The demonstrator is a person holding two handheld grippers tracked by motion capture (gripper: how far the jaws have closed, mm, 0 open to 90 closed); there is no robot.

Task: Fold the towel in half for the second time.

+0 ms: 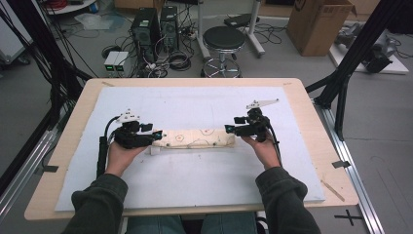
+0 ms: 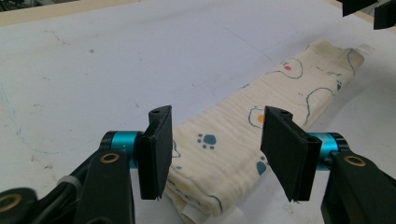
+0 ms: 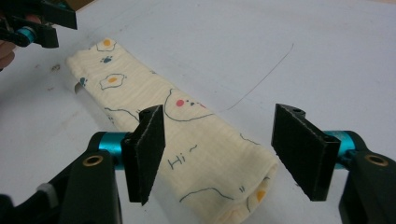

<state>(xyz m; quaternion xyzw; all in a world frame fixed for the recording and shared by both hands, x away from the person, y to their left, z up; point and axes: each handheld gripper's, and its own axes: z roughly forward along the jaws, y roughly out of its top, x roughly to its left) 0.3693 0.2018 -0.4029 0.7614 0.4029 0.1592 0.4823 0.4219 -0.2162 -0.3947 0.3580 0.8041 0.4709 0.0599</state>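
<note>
Left gripper (image 2: 215, 154) jaws wide apart, straddling near end of folded cloth (image 2: 261, 116), gripping nothing. Right gripper (image 3: 219, 156) likewise agape over cloth's opposite end.

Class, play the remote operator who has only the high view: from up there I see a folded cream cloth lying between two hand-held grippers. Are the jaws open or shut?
Observer: The left gripper is open; its jaws stand either side of the folded cloth end without touching it.
Operator: And the other one?
Observer: The right gripper is open too, its jaws astride the opposite end of the cloth.
Operator: What is printed on the cloth?
Observer: Fried eggs, blue paw prints, and a small "Hi~" near the right gripper.
Operator: Is it a single layer?
Observer: No, several folded layers show at the end by the left gripper.
</note>
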